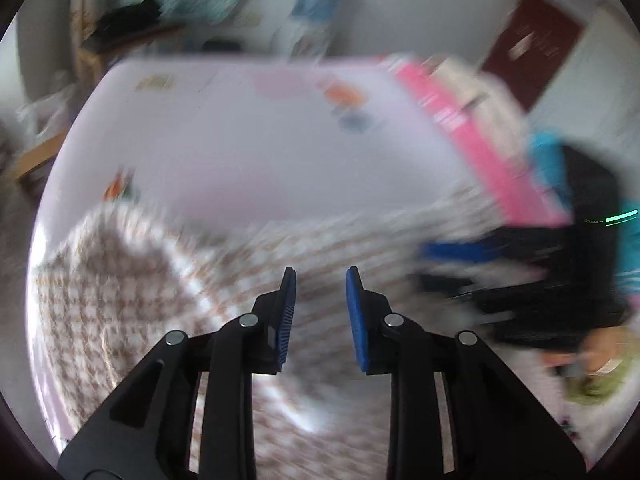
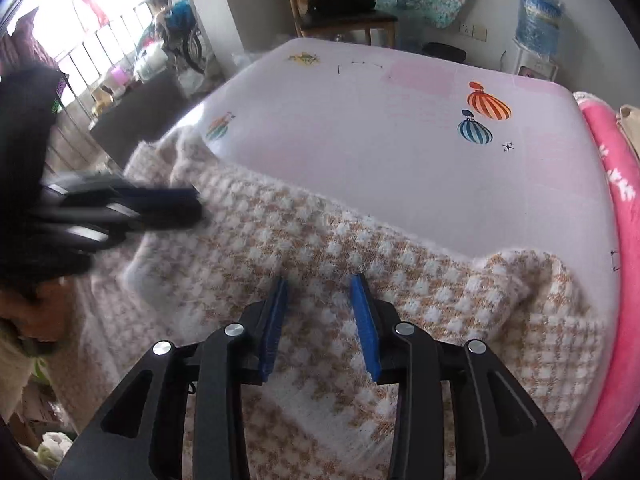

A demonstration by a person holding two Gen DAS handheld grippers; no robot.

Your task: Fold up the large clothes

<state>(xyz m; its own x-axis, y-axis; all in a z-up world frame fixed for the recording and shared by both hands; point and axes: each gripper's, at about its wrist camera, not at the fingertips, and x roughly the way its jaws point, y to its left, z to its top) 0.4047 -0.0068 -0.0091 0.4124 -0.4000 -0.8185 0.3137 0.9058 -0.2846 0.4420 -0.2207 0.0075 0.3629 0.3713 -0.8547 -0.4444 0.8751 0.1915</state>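
A fluffy tan-and-white houndstooth sweater (image 2: 320, 264) lies spread on the near part of a table covered by a pale pink cloth (image 2: 380, 152). It also shows, blurred, in the left wrist view (image 1: 160, 280). My right gripper (image 2: 320, 280) is open and empty just above the sweater's middle. My left gripper (image 1: 321, 276) is open and empty above the sweater; it appears blurred in the right wrist view (image 2: 176, 208) at the sweater's left edge. The right gripper appears as a dark blur in the left wrist view (image 1: 480, 256).
A pink towel (image 2: 616, 208) lies along the table's right edge. A wooden chair (image 2: 340, 12) stands behind the table, with a water dispenser (image 2: 536, 28) to its right. A dark red door (image 1: 532, 44) is in the back wall.
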